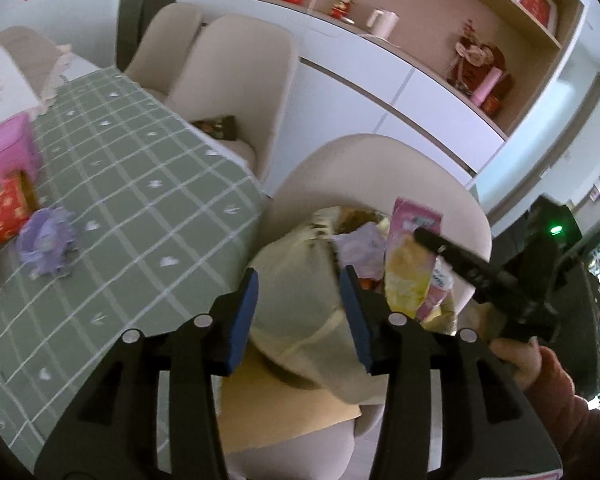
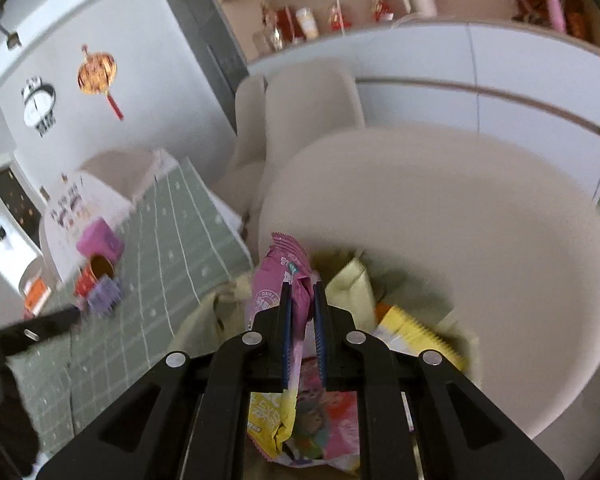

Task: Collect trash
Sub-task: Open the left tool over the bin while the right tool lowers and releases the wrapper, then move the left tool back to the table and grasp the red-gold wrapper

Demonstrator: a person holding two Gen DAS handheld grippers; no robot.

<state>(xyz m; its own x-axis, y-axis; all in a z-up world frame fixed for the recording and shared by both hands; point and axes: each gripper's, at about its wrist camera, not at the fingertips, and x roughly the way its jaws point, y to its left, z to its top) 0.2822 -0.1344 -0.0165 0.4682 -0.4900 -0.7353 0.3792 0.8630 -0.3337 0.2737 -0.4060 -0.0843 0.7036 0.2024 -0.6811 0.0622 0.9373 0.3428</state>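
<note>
Item: pink wrapper (image 2: 288,280), long axis upright, pinched in my right gripper (image 2: 303,292) directly above the open bag (image 1: 300,280) on the chair (image 2: 460,240); left gripper (image 1: 300,280) half-open, empty, straddling bag's near side.

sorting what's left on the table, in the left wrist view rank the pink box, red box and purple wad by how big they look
1. Pink box: looks largest.
2. Purple wad and red box: too alike to rank; the red box is cut off by the picture's edge, and the fisheye warps things there.
</note>
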